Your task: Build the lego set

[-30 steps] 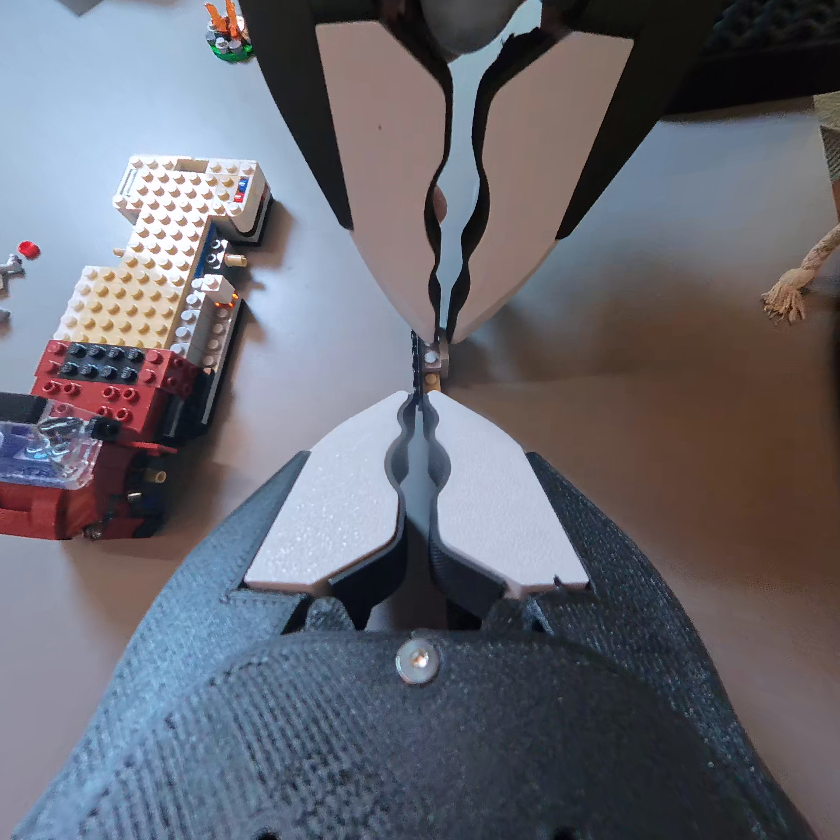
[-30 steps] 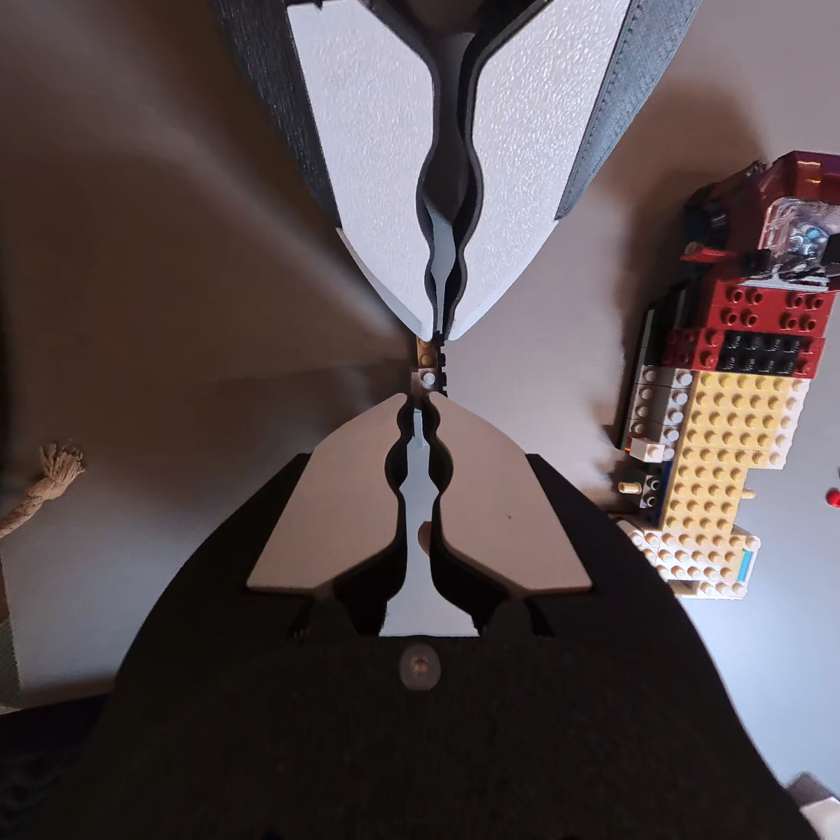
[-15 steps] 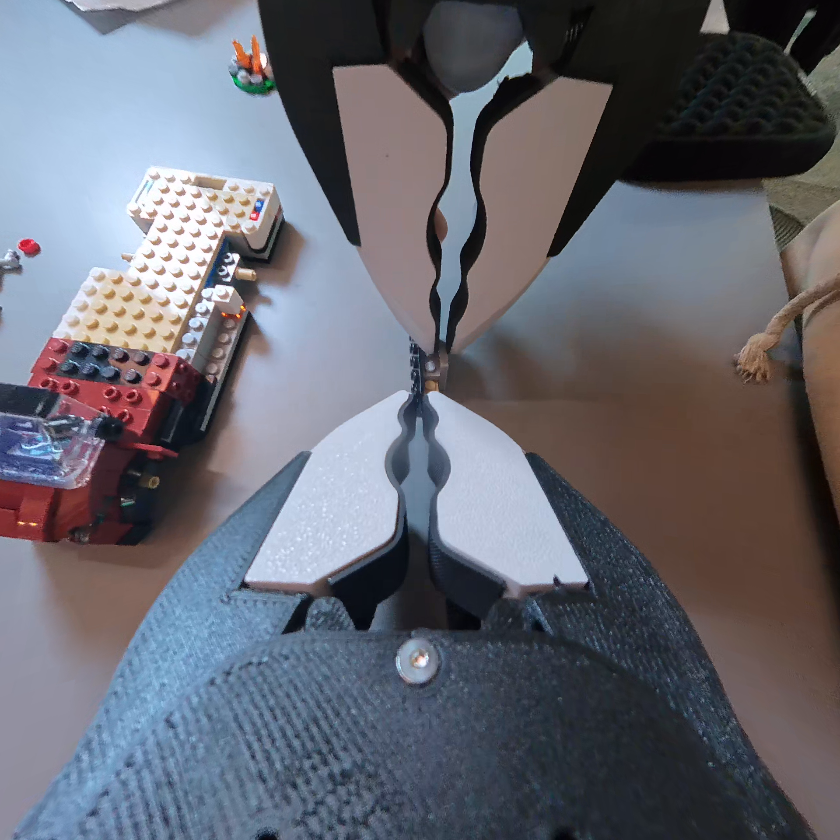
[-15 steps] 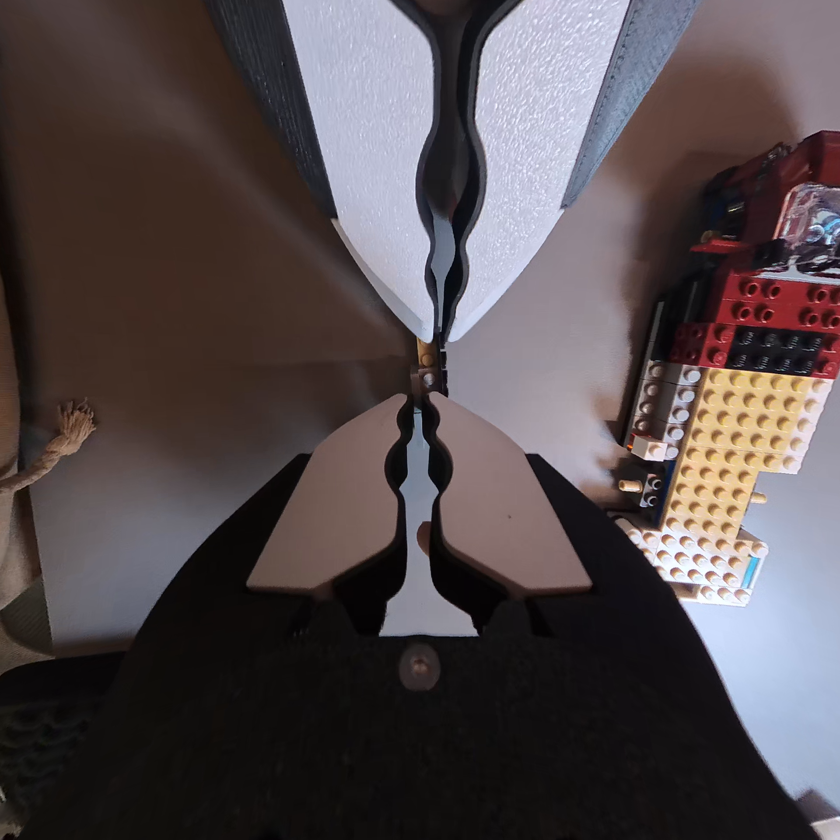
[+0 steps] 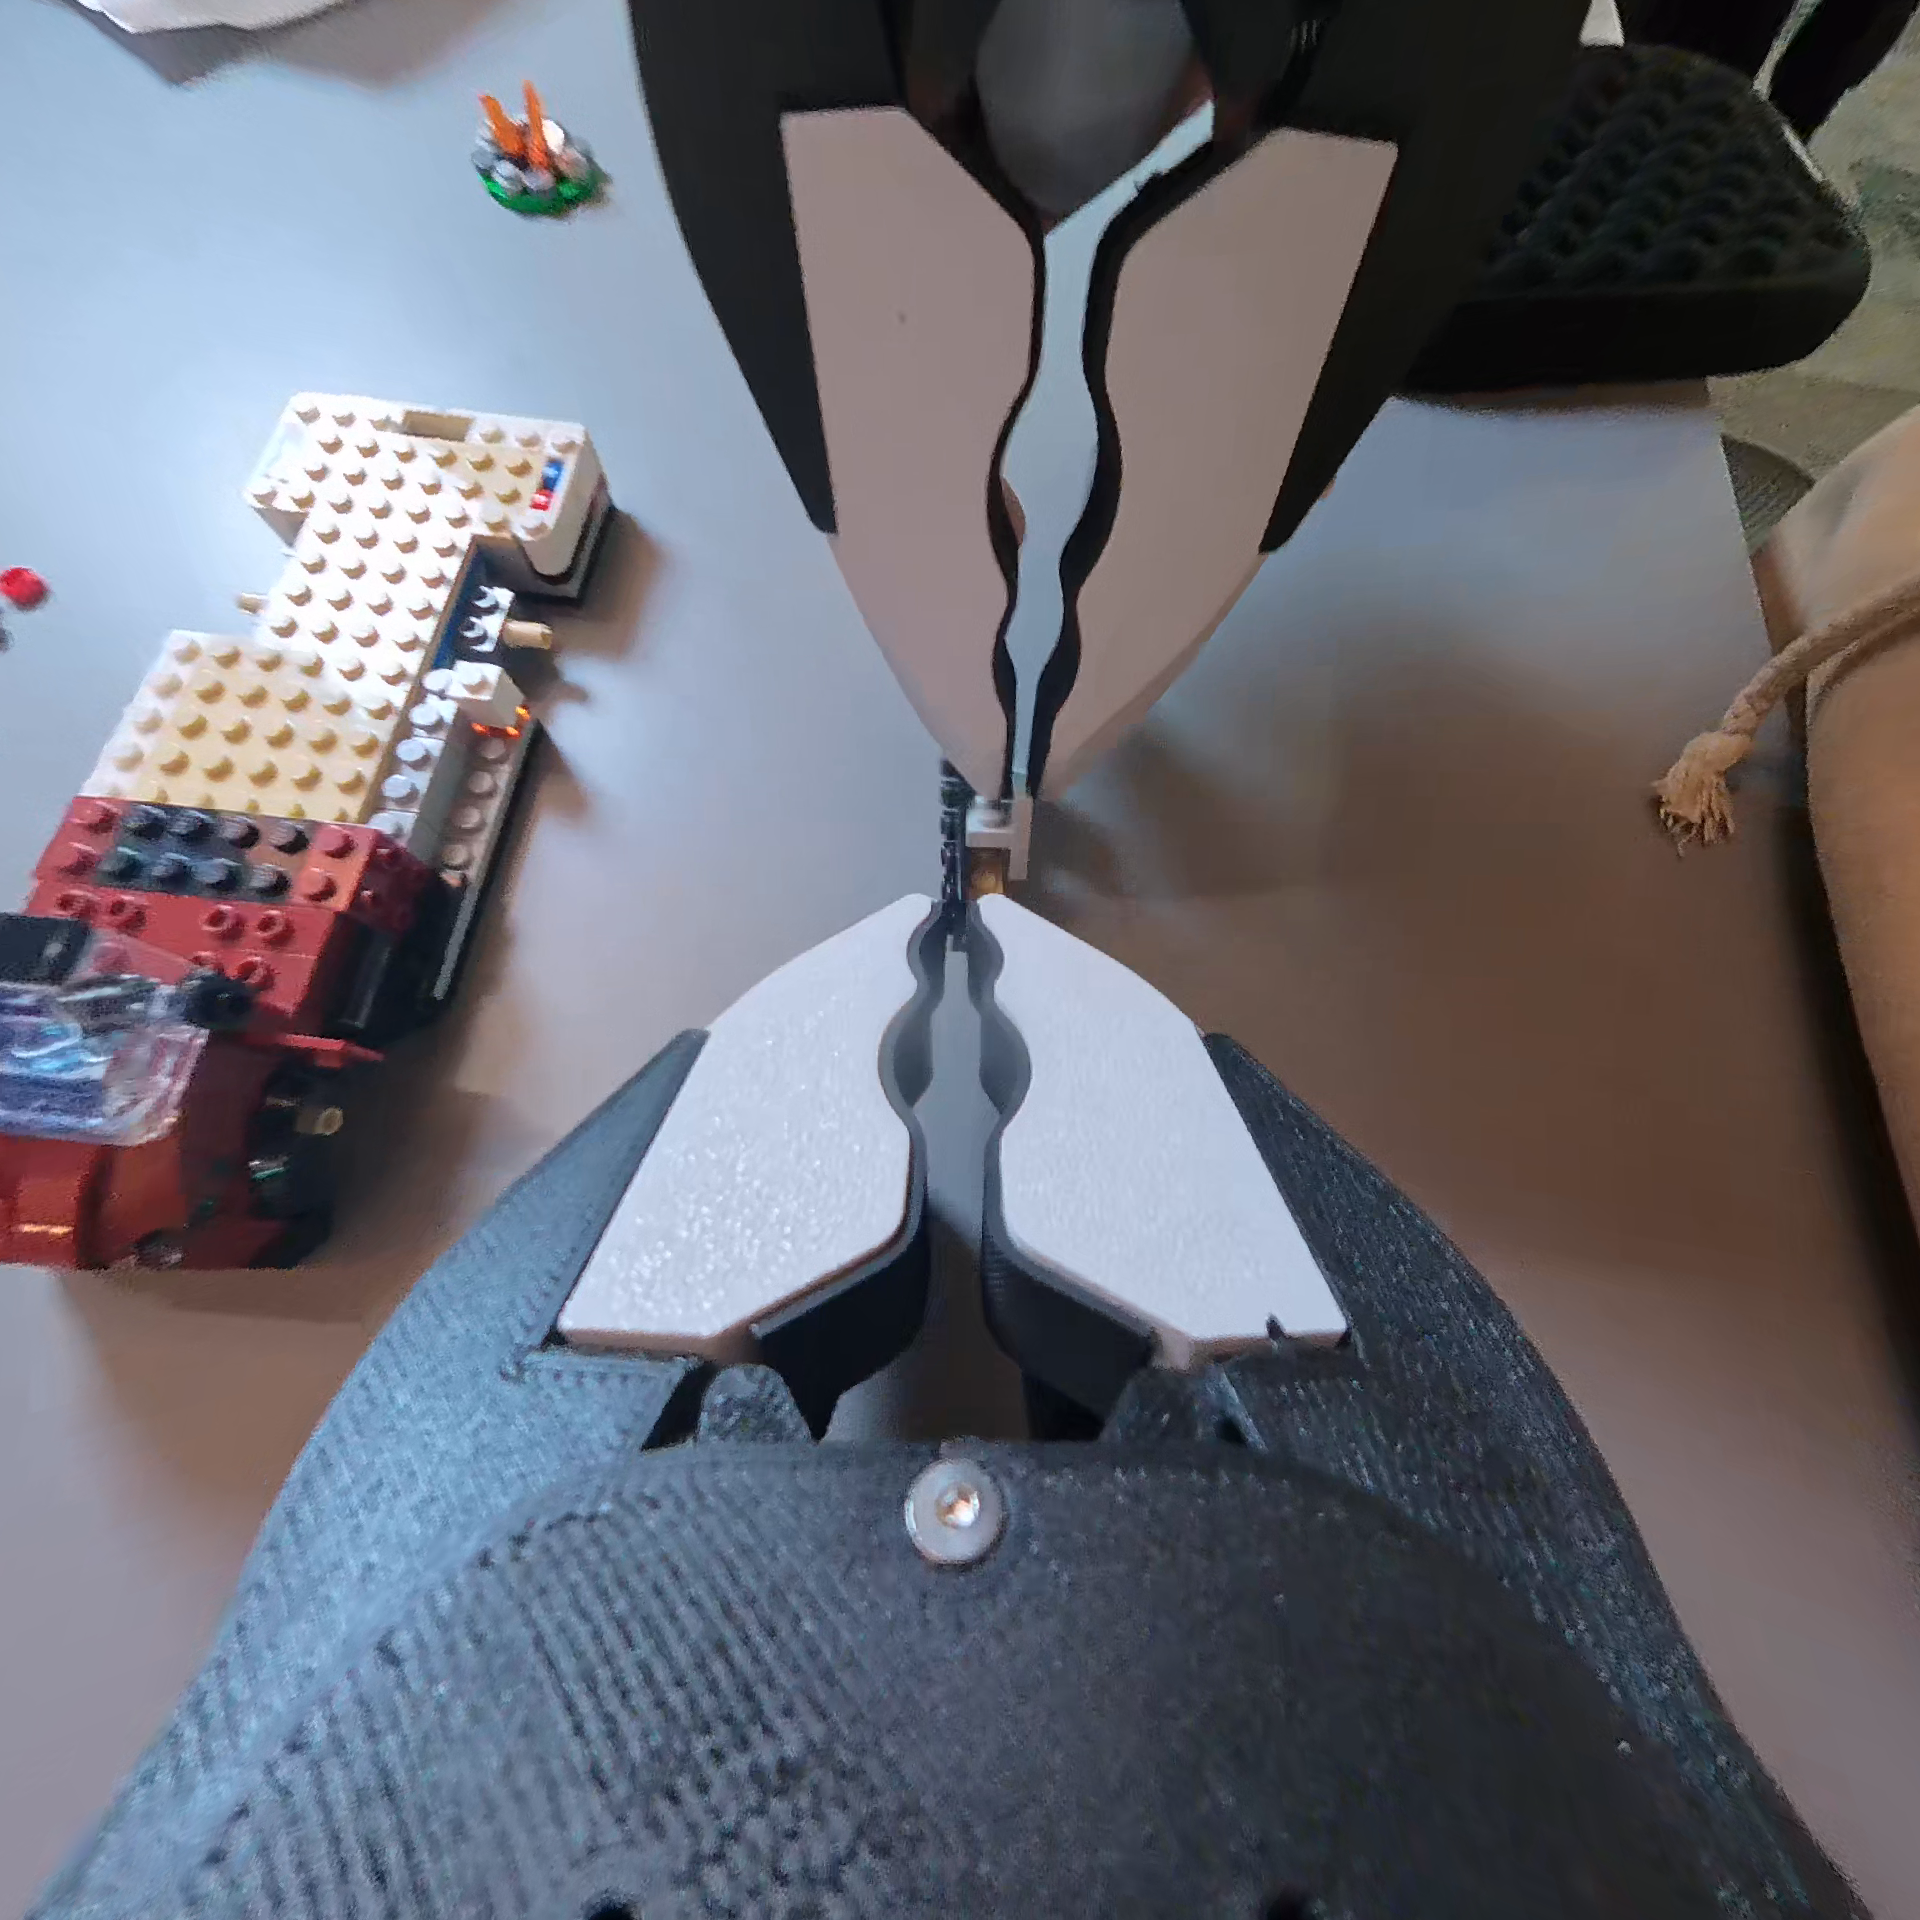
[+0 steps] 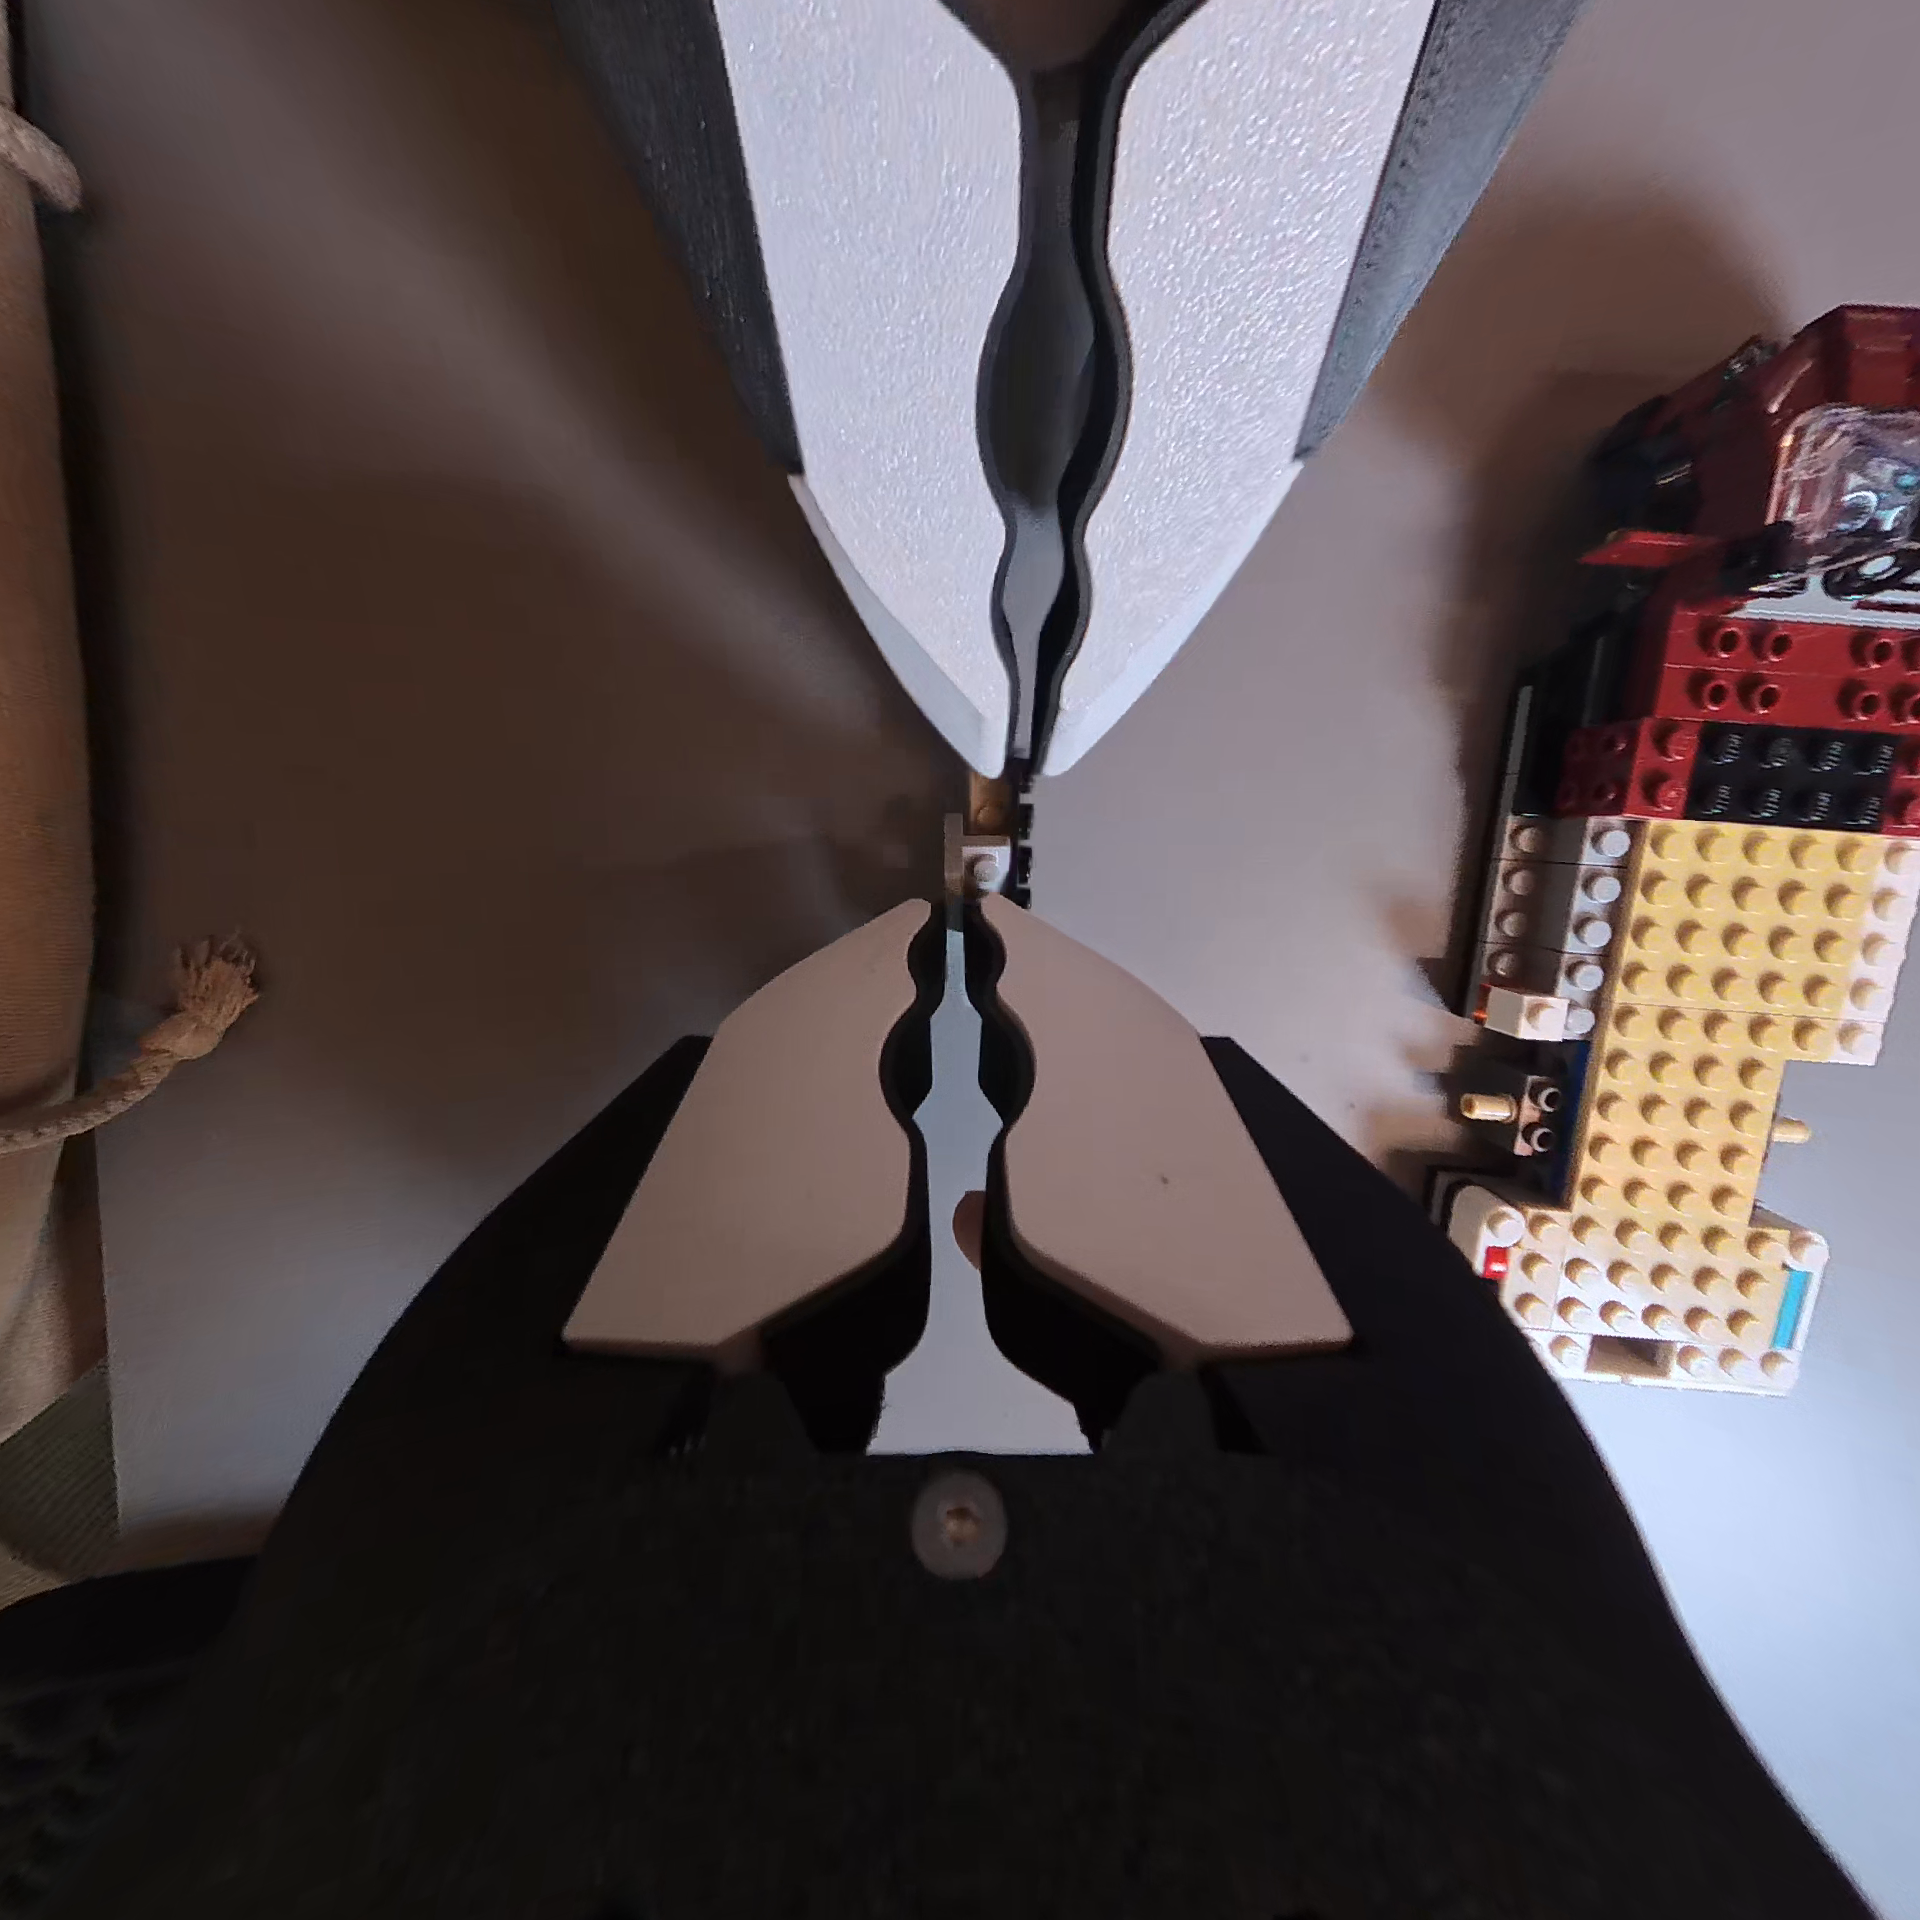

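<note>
My two grippers meet tip to tip above the grey table (image 5: 727,520), with a small brick assembly between them. My left gripper (image 5: 961,906) is shut on a thin black plate (image 5: 948,831). My right gripper (image 6: 956,906) is shut on a small grey-white brick (image 6: 982,862) that sits against that plate, with a tan piece (image 6: 987,795) next to it. The right gripper also shows at the top of the left wrist view (image 5: 1023,774). The left gripper shows at the top of the right wrist view (image 6: 1023,774).
A large brick model in tan, white, red and black (image 5: 312,727) lies on the table beside the grippers; it also shows in the right wrist view (image 6: 1714,1039). A cloth bag with a frayed rope end (image 5: 1694,795), a black foam pad (image 5: 1662,239) and a small green-orange piece (image 5: 535,156) lie farther off. Less than 4 cm separates the two grippers' tips.
Both grippers stayed shut on the small assembly and shifted together a little over the table. The grey-white brick now stands out slightly more to the side of the black plate.
</note>
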